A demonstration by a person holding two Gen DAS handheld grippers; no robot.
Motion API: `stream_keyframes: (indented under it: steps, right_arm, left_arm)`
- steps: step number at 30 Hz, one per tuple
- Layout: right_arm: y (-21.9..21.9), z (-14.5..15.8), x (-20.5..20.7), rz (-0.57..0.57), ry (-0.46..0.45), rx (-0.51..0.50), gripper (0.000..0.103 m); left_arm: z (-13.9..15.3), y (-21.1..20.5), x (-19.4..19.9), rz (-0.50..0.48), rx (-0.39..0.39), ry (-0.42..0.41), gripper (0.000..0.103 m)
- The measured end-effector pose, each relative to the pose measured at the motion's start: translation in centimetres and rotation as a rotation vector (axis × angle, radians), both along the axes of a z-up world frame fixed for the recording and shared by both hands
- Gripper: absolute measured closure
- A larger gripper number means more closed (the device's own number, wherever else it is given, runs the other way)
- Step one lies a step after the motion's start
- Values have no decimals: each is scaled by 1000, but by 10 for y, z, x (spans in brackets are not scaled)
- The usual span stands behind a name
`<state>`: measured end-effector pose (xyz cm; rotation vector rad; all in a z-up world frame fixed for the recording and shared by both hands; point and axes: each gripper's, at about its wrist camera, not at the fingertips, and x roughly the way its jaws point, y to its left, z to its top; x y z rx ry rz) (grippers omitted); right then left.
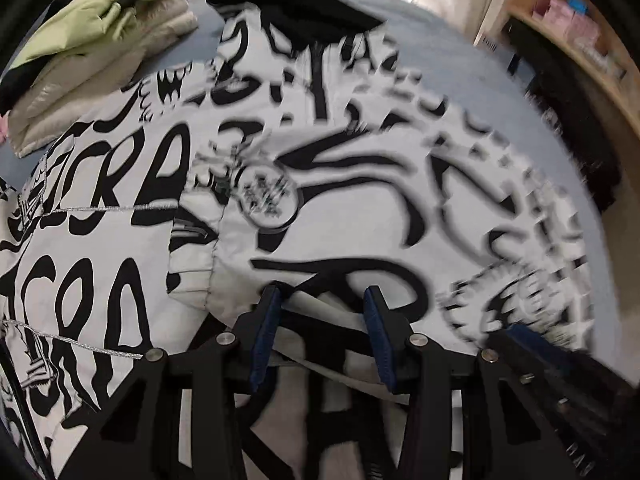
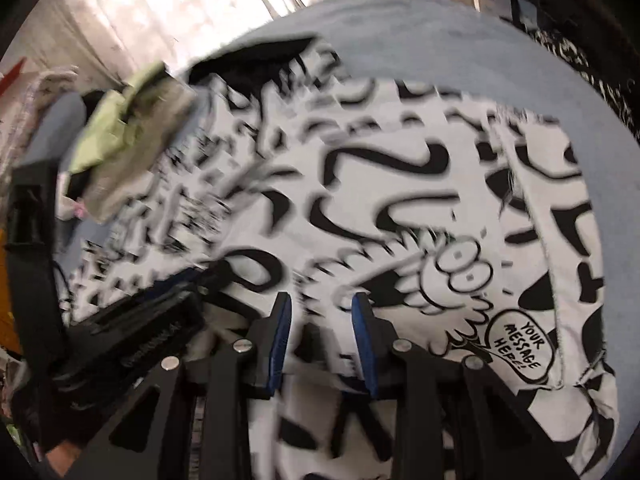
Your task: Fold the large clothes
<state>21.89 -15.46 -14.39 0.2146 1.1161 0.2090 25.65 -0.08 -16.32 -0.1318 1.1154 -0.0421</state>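
The left gripper [image 1: 322, 296] is seen with jaws spread, unclenched, above the black-and-white jacket [image 1: 340, 184]; the right gripper [image 2: 322, 304] is likewise parted over it. A "YOUR MESSAGE HERE" speech bubble [image 2: 522, 346] is shown only in the right view. The jacket is spread, graffiti-printed, on the blue bed [image 1: 460, 52], beside folded green clothing [image 1: 100, 36].

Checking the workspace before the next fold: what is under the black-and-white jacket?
The jacket lies on a blue bed cover, visible around its far edge. Anything beneath the jacket's middle is covered and cannot be seen.
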Motion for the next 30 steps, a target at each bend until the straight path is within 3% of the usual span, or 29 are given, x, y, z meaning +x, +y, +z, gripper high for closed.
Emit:
stream_keyframes:
  steps: [6,10,17,20,30]
  right_arm:
    - [-72,-14,-19,-114,-6,-99,72]
    - [-112,-13,-30,-148,4,-10,75]
    - [-98,-10,-36,-159,-3,-75,70]
    - [-96,-5,-40,-175,-6,-40,60]
    - [-83,14,-86,-203,-22,23,60]
  left_arm:
    - [-6,11,-9,-79,87,-46,60]
    - [-4,18,-11,-94,87,-45,60]
    - [5,14,-20,-73,117,-48,60]
    - [13,16,-30,-63,121,-52,59]
    - [51,34,-87,-16,116,-87,59]
